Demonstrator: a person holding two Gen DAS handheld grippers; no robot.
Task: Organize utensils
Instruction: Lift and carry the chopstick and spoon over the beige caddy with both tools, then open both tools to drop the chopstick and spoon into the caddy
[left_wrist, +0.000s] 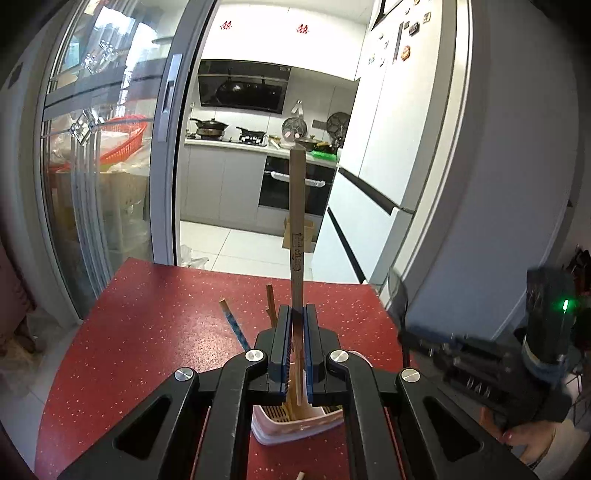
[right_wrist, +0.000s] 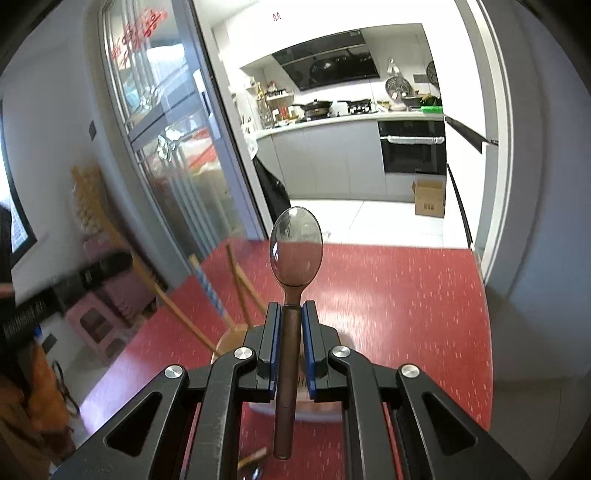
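The left gripper (left_wrist: 297, 314) is clamped narrow on a flat metal-coloured utensil handle (left_wrist: 296, 206), which stands out from between the pads toward 12 o'clock; what kind of utensil it is I cannot tell. Directly under the jaws, at 6 o'clock, sits a pale holder (left_wrist: 295, 424) on the red table (left_wrist: 147, 325), with chopsticks (left_wrist: 232, 325) leaning out toward 11 o'clock.

The right gripper (right_wrist: 291, 310) is closed tight on a brown spoon (right_wrist: 295, 251); its bowl points to 12 o'clock beyond the fingertips, and the handle end runs back to 6 o'clock.
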